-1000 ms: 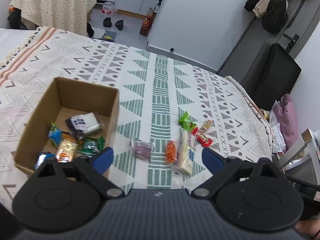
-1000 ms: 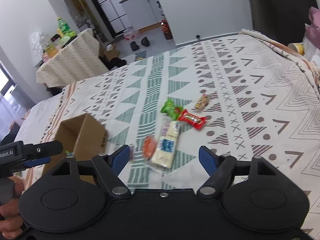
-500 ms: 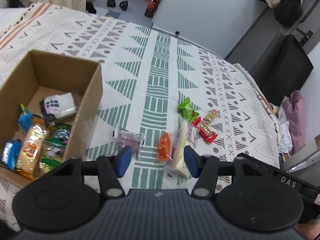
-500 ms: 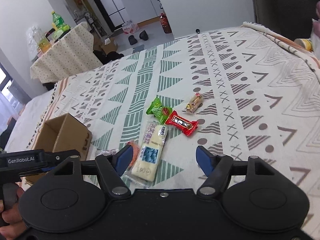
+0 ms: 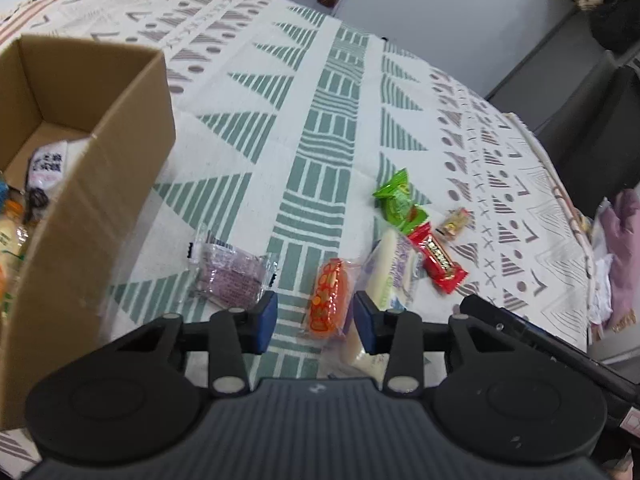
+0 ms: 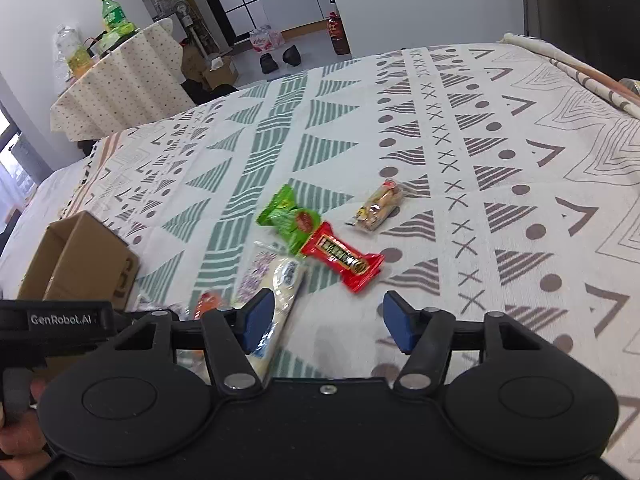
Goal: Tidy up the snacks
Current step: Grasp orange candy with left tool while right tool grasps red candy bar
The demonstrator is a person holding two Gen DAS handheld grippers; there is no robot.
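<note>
Left wrist view: left gripper (image 5: pixel 316 322), jaws just narrowing yet ungripping, frames a glossy orange packet (image 5: pixel 329 300); right gripper (image 6: pixel 328 322), also closing, empty, faces a crinkly red wrapper (image 6: pixel 342 258).

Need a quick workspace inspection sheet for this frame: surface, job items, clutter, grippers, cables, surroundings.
Surface: patterned white, green and grey cloth, flat.
Job's things: open brown cardboard box with several snacks inside. Loose on the cloth: purple clear-wrapped snack, orange packet, long white packet, red bar wrapper, green wrapper, small tan packet.
Clutter: nothing seen.
Grippers: left gripper has been closing, orange packet between its fingers, untouched. Right gripper has been closing, nothing between its fingers.
Cables: nothing seen.
Surroundings: dotted-cloth side table bearing bottles, shoes on the floor.
</note>
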